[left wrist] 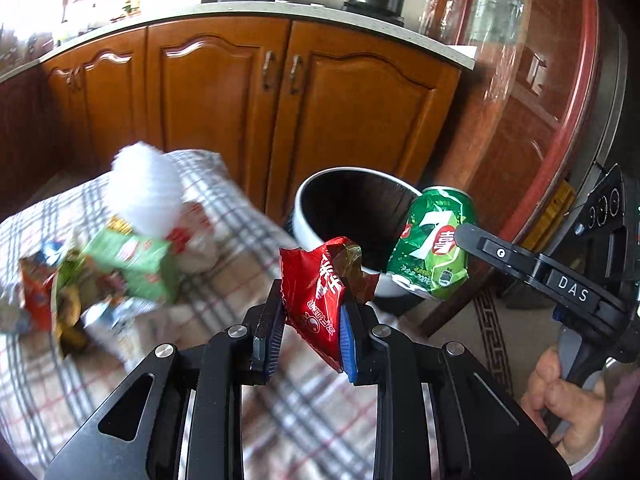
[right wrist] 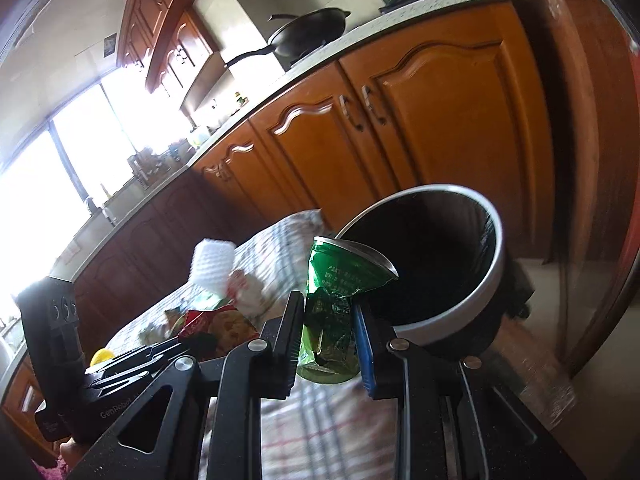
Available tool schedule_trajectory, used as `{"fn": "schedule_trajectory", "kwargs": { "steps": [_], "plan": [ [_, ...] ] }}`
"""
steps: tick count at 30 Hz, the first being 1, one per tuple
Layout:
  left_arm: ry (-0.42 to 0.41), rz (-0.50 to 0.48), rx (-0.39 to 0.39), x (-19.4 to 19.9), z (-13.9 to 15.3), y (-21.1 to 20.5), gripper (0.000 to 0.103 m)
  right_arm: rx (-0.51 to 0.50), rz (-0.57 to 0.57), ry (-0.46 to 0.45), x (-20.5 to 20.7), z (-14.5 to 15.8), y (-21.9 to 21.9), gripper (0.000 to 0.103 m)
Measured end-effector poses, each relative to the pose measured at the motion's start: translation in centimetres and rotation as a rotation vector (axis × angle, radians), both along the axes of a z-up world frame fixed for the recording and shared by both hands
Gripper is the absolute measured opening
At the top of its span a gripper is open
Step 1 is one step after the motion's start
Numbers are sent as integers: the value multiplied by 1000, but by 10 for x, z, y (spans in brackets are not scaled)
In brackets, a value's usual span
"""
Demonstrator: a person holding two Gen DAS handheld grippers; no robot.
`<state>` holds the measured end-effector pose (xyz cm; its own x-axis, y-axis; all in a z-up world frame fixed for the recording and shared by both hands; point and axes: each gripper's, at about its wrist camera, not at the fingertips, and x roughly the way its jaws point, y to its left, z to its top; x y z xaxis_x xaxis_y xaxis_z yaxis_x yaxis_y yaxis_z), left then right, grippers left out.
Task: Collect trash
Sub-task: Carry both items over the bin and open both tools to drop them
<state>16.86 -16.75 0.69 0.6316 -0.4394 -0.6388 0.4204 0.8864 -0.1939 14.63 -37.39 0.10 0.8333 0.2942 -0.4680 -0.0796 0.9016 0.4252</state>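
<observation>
Left fingers [left wrist: 311, 320]: clamped on my red snack wrapper [left wrist: 316, 300], blue pads pressing both its sides; it stands crumpled above the checked cloth.
Right fingers [right wrist: 328, 340]: clamped on the crushed green soda can [right wrist: 336, 300], gripped low on its dented body, top rim tilted toward the bin.
Soda can, from my left camera [left wrist: 434, 240]: held just beside the bin's rim, at its right edge as that view shows it.
Trash bin [left wrist: 304, 216]: round, white rim, dark inside, standing on the floor before the wooden cabinets [left wrist: 224, 92]; both my pieces are near its mouth, neither inside.
Bench [left wrist: 224, 240]: covered in checked cloth, with a blurred heap of packets [left wrist: 120, 268] and a white crumpled wad [left wrist: 144, 196] left on it.
My right hand [left wrist: 560, 396]: wrapped round its handle at the lower right.
</observation>
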Motion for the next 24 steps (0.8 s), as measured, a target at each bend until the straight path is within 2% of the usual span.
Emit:
{"fn": "schedule_trajectory", "kwargs": {
  "steps": [11,24],
  "plan": [
    [18,-42,29,51,0,-53,22,-78,-41,27,46,0,-34,25],
    [80,-38,66,92,-17,-84,23,-118,-41,111,89,-21,-51,25]
  ]
}}
